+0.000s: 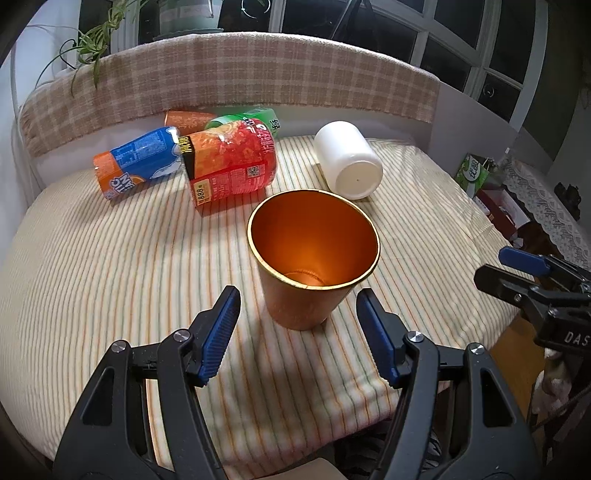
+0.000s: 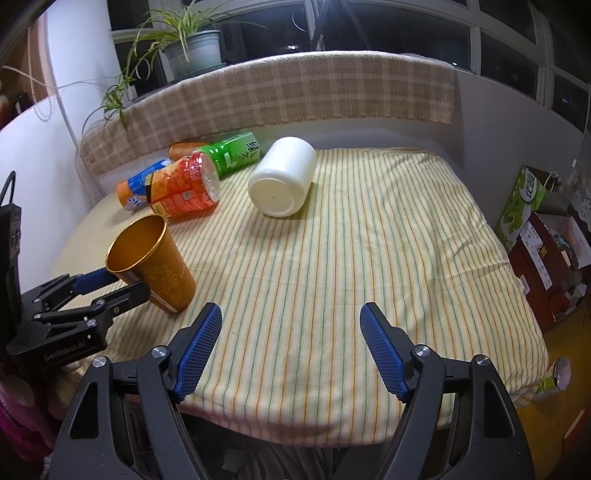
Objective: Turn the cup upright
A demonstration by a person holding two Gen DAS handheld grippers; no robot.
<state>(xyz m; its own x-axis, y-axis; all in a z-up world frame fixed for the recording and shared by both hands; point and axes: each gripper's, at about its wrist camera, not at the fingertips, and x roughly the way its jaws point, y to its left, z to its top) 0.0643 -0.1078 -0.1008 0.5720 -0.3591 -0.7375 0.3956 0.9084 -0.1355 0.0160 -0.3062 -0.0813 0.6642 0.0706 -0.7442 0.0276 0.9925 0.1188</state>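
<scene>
Orange metal cup (image 1: 314, 258) stands mouth-up on the striped cloth, just ahead of the left tool (image 1: 297, 306), whose jaws gape wide on either side of it, holding nothing. Likely light, stiff and slick: grip mid-wall. Right tool (image 2: 291, 319) hangs open, empty.

The light is warm and bright on the striped cloth (image 1: 110, 258). The windows (image 2: 406, 22) are dark. Edges bend and go black.
</scene>
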